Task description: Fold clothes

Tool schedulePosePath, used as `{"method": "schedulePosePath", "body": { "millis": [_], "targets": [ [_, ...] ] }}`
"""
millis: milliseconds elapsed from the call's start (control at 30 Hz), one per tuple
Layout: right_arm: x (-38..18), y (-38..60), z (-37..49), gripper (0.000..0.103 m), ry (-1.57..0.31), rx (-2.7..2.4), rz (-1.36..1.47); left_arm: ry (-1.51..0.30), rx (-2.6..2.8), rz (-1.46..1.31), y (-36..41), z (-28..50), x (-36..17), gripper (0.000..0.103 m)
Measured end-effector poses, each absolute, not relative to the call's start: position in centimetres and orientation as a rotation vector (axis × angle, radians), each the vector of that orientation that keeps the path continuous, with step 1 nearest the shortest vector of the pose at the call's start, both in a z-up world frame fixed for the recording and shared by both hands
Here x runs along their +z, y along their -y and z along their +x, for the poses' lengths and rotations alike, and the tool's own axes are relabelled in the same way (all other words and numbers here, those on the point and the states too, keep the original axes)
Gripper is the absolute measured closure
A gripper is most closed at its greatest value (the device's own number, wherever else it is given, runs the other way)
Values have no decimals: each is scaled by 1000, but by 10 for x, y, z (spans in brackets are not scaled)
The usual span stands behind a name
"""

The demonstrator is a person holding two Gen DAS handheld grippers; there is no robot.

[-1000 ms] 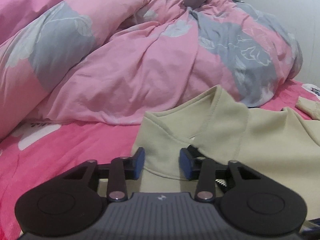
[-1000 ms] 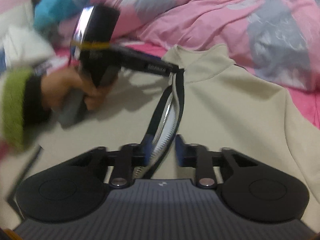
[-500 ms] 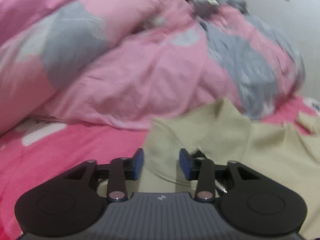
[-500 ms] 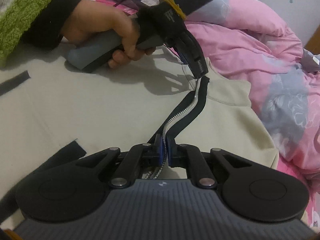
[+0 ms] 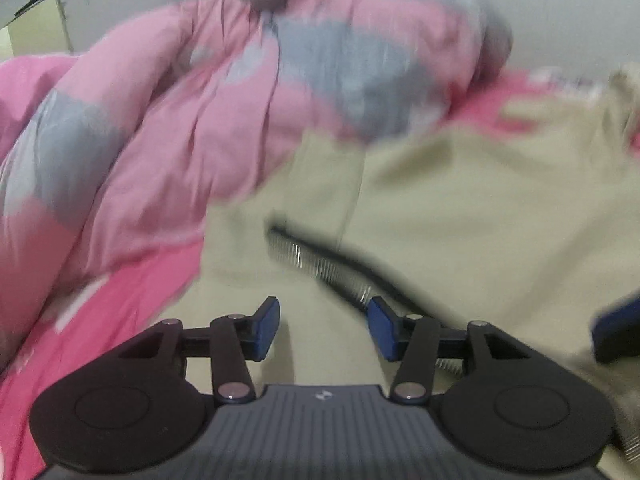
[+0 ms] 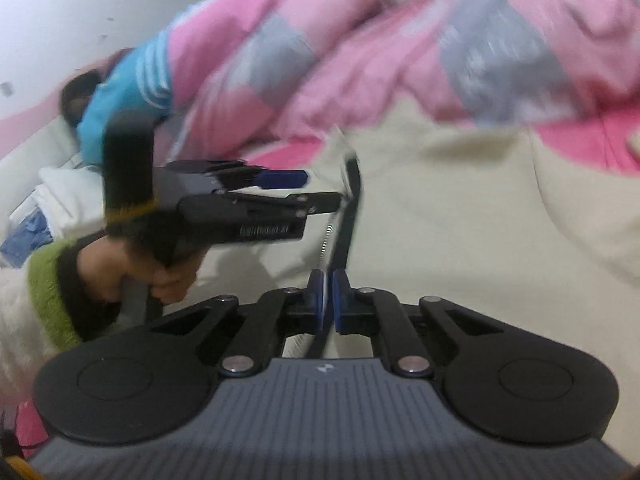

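Note:
A beige zip-up jacket (image 5: 460, 216) lies spread on the pink bed, its black zipper strip (image 5: 320, 268) with silver teeth running across it. My left gripper (image 5: 323, 330) hovers open just above the jacket, nothing between its blue pads; the zipper passes beside the right pad (image 5: 380, 332). In the right wrist view my right gripper (image 6: 328, 306) is shut on the zipper edge (image 6: 348, 220) of the jacket (image 6: 460, 220). The left gripper (image 6: 320, 190), held by a hand (image 6: 132, 272) in a green cuff, stands open at the collar end of the zipper. Both views are motion-blurred.
A bulky pink and grey duvet (image 5: 200, 120) is heaped right behind the jacket. A blue striped garment (image 6: 128, 92) and white clothes (image 6: 64, 200) lie at the left. Pink bedsheet (image 5: 100, 320) shows left of the jacket; a pale wall (image 6: 80, 8) is behind.
My right gripper has shut on the zipper edge and holds it. The left gripper, still open, has swung right and further over the jacket toward the zipper.

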State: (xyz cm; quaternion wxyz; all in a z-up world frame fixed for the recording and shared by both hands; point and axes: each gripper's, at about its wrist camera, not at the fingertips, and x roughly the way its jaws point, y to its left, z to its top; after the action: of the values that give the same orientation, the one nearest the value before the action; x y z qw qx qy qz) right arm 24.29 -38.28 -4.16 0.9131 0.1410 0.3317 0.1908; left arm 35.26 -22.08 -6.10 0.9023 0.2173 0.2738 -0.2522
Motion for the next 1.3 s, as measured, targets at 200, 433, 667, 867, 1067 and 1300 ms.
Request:
{"method": "schedulePosePath", "body": {
  "millis": [200,433,667,867,1067,1300],
  "targets": [
    [-62,378,245,101,-763,380,318,-609,-504,360,203,363,-69,47],
    [-62,355,233,100,-693,423,184,-595,-488,220,180,365,-58,53],
    [-75,334,229,98,-673,419,70,-535,-588,333,221,352,-47,52],
    [-71,346,225,98,-670,429,118,-504,-442,401,245,380,-63,49],
    [-71,349,224,98,-668,437,152,-509,-388,298,245,410,-59,44],
    [-73,357,227,98,-671,449,200,-580,-317,49,214,433,-52,51]
  ]
}}
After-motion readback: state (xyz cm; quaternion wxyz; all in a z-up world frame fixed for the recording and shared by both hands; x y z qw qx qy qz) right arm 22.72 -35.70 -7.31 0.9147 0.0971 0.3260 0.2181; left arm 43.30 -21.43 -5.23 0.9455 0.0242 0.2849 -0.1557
